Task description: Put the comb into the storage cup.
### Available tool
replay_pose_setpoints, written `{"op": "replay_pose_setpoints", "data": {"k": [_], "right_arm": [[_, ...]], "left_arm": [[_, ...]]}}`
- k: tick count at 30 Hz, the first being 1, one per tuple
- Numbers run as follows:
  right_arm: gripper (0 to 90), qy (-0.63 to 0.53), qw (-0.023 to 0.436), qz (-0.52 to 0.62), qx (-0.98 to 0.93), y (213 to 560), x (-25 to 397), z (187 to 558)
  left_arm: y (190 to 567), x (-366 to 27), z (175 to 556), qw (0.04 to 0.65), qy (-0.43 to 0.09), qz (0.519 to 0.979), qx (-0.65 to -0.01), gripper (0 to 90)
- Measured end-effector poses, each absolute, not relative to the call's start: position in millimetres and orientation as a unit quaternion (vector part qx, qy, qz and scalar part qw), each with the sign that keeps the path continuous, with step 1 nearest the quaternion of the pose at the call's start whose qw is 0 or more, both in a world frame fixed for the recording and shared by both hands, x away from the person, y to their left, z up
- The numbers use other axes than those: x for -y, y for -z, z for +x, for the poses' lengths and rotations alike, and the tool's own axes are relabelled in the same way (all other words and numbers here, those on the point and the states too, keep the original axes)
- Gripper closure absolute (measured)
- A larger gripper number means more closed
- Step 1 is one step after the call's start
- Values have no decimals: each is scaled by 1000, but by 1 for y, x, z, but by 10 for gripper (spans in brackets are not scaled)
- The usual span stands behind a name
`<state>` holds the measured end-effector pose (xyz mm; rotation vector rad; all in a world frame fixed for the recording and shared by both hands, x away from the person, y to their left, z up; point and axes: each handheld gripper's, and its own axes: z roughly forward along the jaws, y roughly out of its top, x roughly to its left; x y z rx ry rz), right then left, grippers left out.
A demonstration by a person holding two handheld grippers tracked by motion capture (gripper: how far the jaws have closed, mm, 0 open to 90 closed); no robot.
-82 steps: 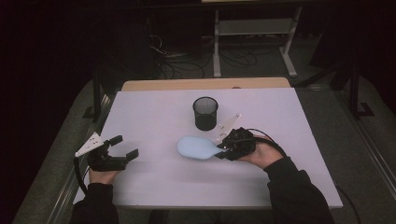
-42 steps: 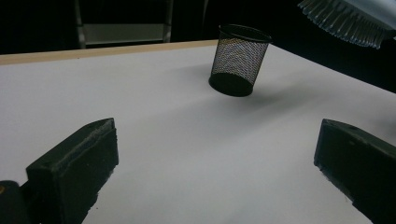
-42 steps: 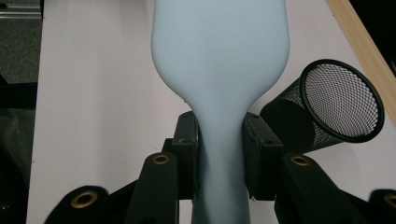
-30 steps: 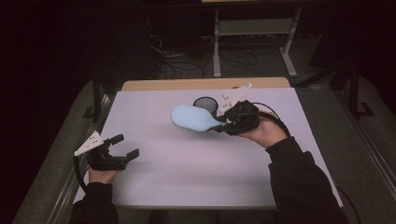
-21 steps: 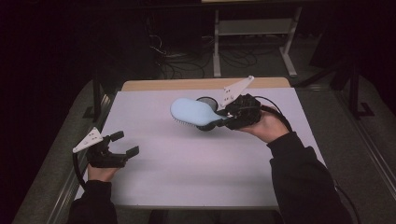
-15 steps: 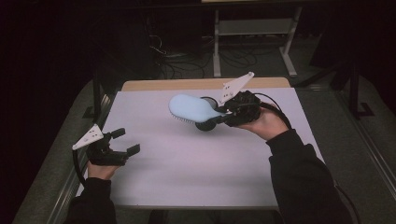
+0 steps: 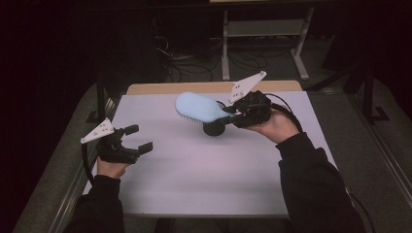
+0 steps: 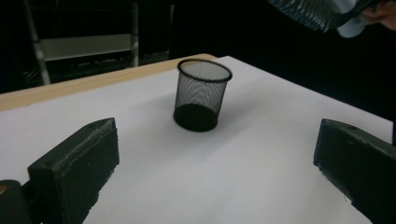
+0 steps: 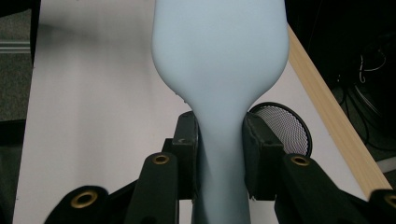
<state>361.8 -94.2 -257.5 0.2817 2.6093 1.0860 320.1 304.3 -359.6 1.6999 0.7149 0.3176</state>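
Item: pale blue hairbrush (image 7: pixel 198 108), carried in the air above a black mesh cup (image 7: pixel 214 127).

Held by its narrow handle neck between the clamped jaws of the right gripper (image 7: pixel 232 113); the right gripper view shows the jaws pressing the neck from both sides (image 9: pixel 219 140). Long axis near level, running across the table (image 7: pixel 194 170); broad head to the person's left, handle toward the right hand, bristles facing down. Cup stands on the white table just below the neck, its open mouth (image 9: pixel 285 128) beside the jaws. Risk: as the brush lies level, the wide head would catch the rim and could tip the light cup; the smooth neck may also slip in the grip during turning. Left gripper (image 7: pixel 133 141) rests near the table's left edge, jaws spread, nothing between them.
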Motion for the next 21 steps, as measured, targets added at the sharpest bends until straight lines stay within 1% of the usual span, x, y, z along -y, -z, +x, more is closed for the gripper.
{"op": "replay_pose_setpoints", "data": {"k": [10, 21], "right_arm": [[681, -398, 164, 101, -897, 253, 94, 364], [681, -417, 172, 102, -887, 254, 91, 366]], "left_arm": [[334, -271, 335, 601, -119, 740, -277, 1], [325, -247, 349, 613, -91, 739, -262, 1]]}}
